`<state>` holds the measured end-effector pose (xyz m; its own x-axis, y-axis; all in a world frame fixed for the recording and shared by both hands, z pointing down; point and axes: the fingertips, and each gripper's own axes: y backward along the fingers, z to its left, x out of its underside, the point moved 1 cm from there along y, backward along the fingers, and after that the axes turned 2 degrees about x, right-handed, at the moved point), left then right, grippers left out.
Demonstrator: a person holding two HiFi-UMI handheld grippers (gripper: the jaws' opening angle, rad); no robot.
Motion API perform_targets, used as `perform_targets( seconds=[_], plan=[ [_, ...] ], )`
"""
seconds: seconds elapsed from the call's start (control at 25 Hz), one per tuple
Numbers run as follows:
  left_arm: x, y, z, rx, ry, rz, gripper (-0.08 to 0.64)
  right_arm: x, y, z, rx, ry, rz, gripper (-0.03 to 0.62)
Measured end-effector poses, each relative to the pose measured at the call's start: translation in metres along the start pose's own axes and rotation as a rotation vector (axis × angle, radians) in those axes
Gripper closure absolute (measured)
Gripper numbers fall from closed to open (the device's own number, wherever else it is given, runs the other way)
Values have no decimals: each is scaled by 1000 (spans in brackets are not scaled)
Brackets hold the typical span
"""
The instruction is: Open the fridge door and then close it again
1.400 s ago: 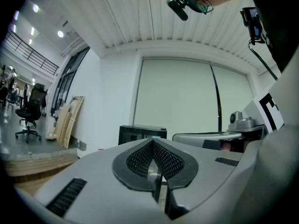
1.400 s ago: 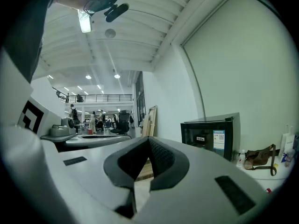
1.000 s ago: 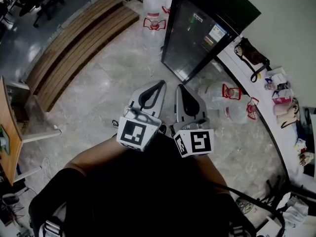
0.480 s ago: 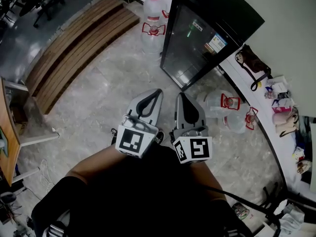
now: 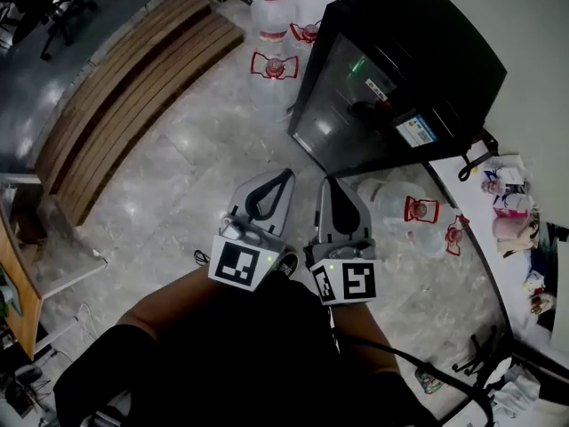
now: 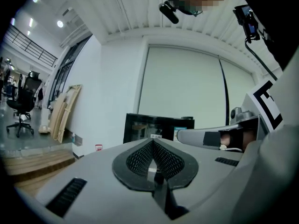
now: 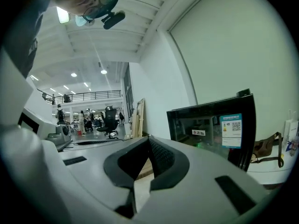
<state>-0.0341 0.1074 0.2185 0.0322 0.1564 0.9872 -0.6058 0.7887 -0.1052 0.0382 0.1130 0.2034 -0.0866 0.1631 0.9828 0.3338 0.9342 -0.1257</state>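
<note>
Reads as a big open-plan office hall, refreshment corner. Polished stone floor (image 5: pixel 178 185), wide wooden steps (image 5: pixel 124 96) along one side, swivel office chairs (image 5: pixel 53 7) past them. In the right gripper view I get a railed upper gallery (image 7: pixel 84 96), ceiling spotlights (image 7: pixel 74 74) and people (image 7: pixel 84 120) among more chairs far back. Near me: black glass-door fridge (image 5: pixel 391 78), big water jugs (image 5: pixel 274 74) on the floor beside it, and a curved white tabletop (image 5: pixel 502 269) with bags (image 5: pixel 511 212) on it.
</note>
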Motion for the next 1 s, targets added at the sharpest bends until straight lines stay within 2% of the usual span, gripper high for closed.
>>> perform_targets(
  seconds=[0.24, 0.52, 0.88, 1.0],
  plan=[
    [23, -71, 73, 42, 5, 23, 554, 18, -96, -18, 51, 0, -6, 577],
    [61, -149, 118, 37, -18, 15, 554, 56, -164, -57, 65, 12, 11, 577],
    [130, -228, 147, 68, -80, 6, 551, 125, -204, -108, 74, -13, 53, 577],
    [148, -246, 160, 97, -47, -2, 516, 146, -209, -115, 81, -20, 75, 577]
  ],
)
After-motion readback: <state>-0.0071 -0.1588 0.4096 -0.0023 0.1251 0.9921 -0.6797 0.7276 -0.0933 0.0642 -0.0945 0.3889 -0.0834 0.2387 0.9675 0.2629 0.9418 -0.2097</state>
